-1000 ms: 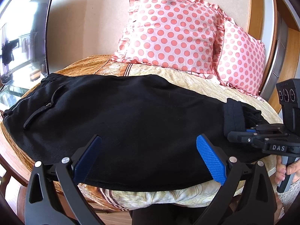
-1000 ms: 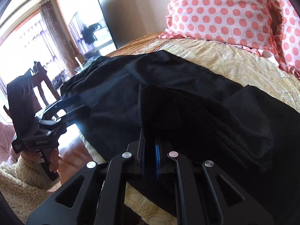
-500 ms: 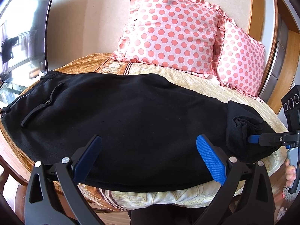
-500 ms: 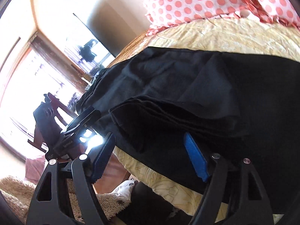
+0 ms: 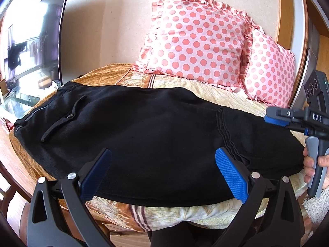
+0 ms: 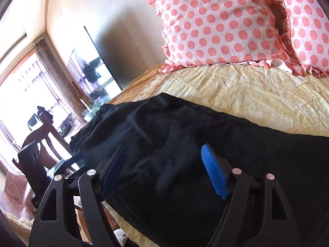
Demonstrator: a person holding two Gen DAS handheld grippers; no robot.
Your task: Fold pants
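Across the bed (image 5: 205, 212) I see the black pants (image 5: 144, 135) lying flat, two polka-dot pillows (image 5: 197, 41) behind; my left gripper (image 5: 164, 175) and right gripper (image 6: 164, 170) both gape wide, empty.

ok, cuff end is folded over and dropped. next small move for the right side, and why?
Probably bring the right hand-held gripper back down onto the folded edge of the black pants and regrip: its jaws have just been opening, stand wide and hold nothing, and the fold reaches only partway.
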